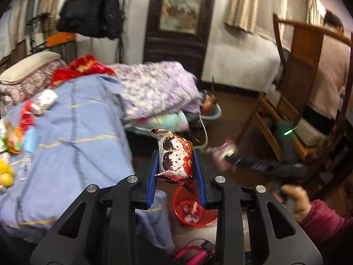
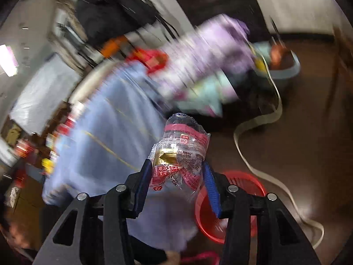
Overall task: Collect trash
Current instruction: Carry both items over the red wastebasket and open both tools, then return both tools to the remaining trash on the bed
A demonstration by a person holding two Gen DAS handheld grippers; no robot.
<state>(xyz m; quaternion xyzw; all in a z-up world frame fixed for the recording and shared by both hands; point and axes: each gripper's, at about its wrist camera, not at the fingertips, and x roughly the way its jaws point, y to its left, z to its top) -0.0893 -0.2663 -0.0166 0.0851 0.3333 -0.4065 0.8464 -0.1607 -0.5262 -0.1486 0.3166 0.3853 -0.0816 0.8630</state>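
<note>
My left gripper is shut on a red and white snack packet with cartoon faces, held above a red basket on the floor that holds a few wrappers. My right gripper is shut on a crumpled clear wrapper with pink print, held above and left of the same red basket. The right gripper with its wrapper also shows in the left wrist view, to the right of the left gripper. More trash and a white can lie on the blue bedspread at far left.
Folded purple and green quilts lie on the bed. A wooden chair with a seated person stands at right. A blue basin and a white strap lie on the brown floor. The right wrist view is blurred.
</note>
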